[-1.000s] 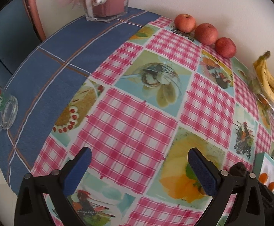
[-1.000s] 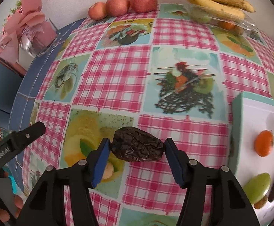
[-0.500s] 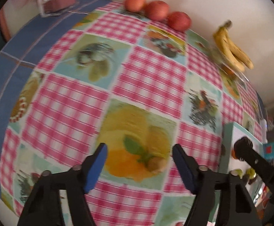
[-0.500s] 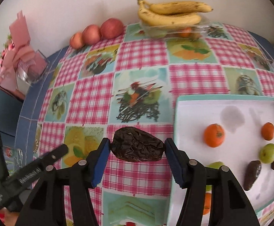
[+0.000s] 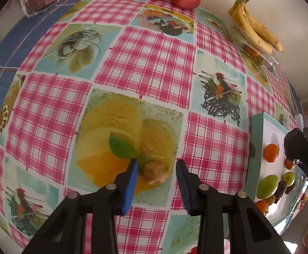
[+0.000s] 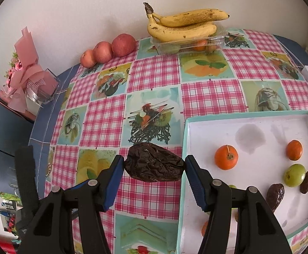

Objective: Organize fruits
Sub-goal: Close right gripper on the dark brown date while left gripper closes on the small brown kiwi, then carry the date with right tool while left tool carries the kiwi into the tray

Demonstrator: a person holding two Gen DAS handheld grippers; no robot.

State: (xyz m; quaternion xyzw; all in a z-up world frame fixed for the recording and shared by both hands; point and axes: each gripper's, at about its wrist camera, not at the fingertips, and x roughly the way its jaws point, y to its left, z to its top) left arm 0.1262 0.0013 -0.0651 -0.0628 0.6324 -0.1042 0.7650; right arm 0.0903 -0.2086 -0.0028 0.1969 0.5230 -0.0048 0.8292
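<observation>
Bananas (image 6: 183, 24) lie on a container (image 6: 187, 43), apples (image 6: 109, 50) to its left.

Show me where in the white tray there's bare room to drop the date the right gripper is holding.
The date is clamped in the right gripper. In the tray, the far half is bare: the strip between the far rim and the two oranges. The near right corner is crowded by the green fruit and two dates.

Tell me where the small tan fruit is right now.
In the left wrist view, the small tan fruit lies on the tablecloth between the open left gripper's fingers.
</observation>
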